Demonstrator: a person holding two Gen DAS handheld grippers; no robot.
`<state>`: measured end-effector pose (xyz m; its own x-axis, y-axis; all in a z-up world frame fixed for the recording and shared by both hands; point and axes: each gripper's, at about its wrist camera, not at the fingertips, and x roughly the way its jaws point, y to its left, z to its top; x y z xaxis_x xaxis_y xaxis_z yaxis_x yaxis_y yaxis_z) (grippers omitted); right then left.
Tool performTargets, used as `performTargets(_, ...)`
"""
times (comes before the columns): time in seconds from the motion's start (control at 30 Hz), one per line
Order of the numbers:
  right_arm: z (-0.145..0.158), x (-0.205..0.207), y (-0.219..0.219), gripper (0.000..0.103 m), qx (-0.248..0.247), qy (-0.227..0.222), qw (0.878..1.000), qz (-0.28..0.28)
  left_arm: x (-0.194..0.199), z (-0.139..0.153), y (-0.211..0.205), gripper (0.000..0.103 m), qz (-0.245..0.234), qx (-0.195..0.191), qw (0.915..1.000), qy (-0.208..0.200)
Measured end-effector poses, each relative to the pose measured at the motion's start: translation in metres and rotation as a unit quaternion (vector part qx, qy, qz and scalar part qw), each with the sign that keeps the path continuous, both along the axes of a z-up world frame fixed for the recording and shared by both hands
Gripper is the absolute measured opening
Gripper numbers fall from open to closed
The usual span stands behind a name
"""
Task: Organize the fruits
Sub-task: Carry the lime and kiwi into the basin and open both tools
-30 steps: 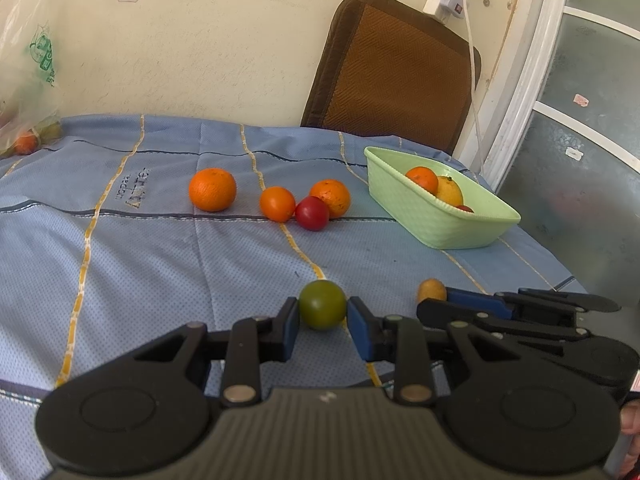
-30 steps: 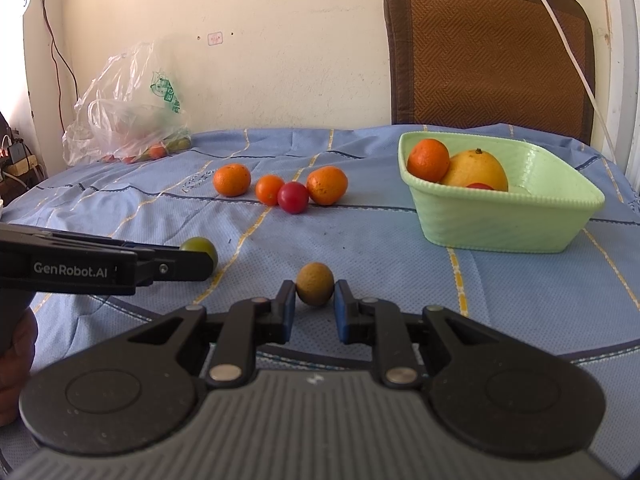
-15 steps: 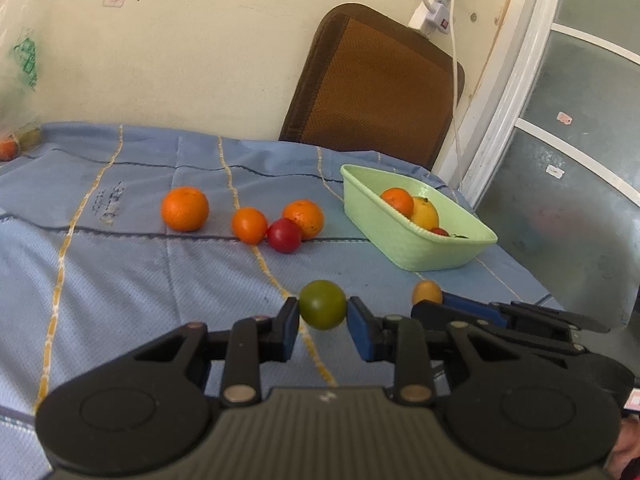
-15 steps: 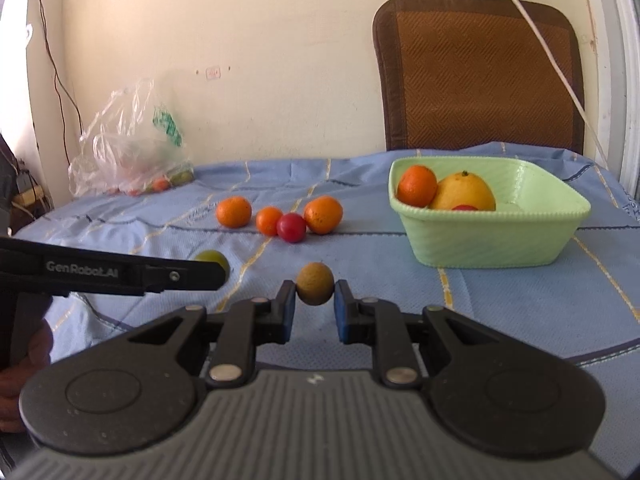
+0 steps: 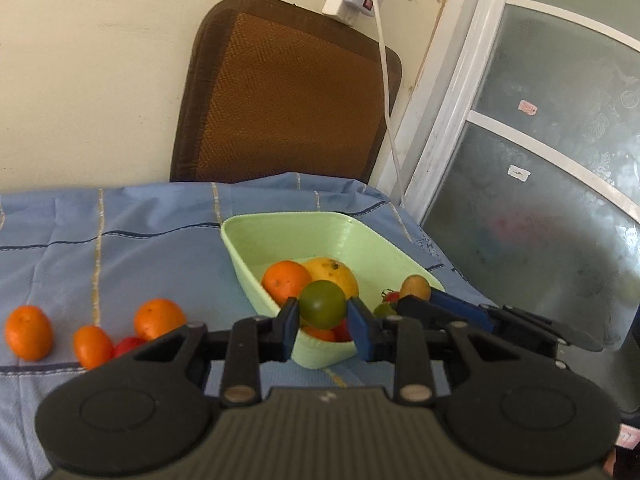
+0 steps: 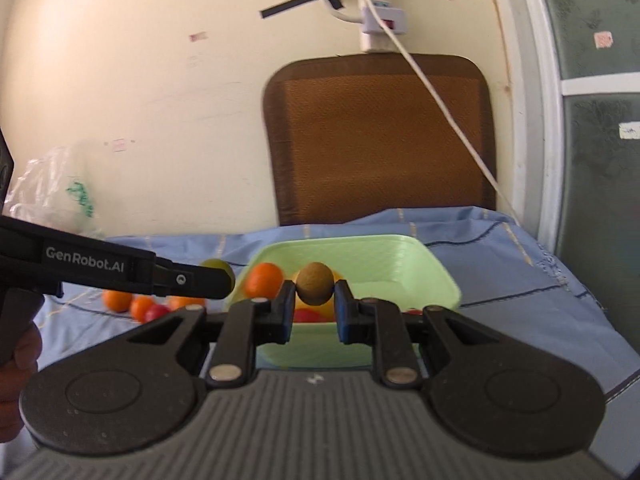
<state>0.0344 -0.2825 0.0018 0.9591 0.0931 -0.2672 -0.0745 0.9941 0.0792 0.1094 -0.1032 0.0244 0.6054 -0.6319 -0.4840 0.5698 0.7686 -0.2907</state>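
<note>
My left gripper point(image 5: 323, 318) is shut on a green round fruit point(image 5: 322, 303) and holds it above the near end of the light green basket point(image 5: 280, 228). My right gripper point(image 6: 314, 306) is shut on a small brown fruit point(image 6: 314, 283) and holds it over the same basket point(image 6: 436, 276). The basket holds an orange point(image 5: 285, 281), a yellow fruit point(image 5: 334, 272) and small red fruits. Three oranges point(image 5: 28, 338) point(image 5: 92, 346) point(image 5: 158, 317) and a red fruit point(image 5: 127, 345) lie on the blue cloth to the left of the basket.
A brown chair back point(image 5: 280, 92) stands behind the table against the wall. A white cable point(image 5: 386, 80) hangs from a power strip. A window frame point(image 5: 452, 120) is at the right. A plastic bag point(image 6: 52, 192) lies at the table's far left.
Both grippers have risen from the cloth with their fruits and moved forward to the basket. The basket is now close under the fingertips.
</note>
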Motion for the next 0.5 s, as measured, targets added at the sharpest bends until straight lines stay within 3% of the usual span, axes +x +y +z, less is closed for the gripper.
performTargets(0.17,-0.005,0.008,-0.011,0.024,0.013,0.002,1.0,-0.018,0.012,-0.009,-0.026,0.028,-0.007,0.019,0.9997,0.011)
performTargets(0.27,-0.008,0.009,-0.017,0.028,0.023,0.005,0.999,-0.03,0.012,-0.011,-0.033,0.035,-0.005,0.024,0.9997,0.008)
performTargets(0.3,-0.008,0.009,-0.019,0.032,0.028,0.003,0.999,-0.034,0.012,-0.01,-0.033,0.037,-0.005,0.023,0.9997,0.009)
performTargets(0.5,-0.007,0.005,-0.028,0.033,0.051,-0.007,0.997,-0.049,-0.001,0.012,0.0,0.04,0.008,-0.013,0.9998,-0.016)
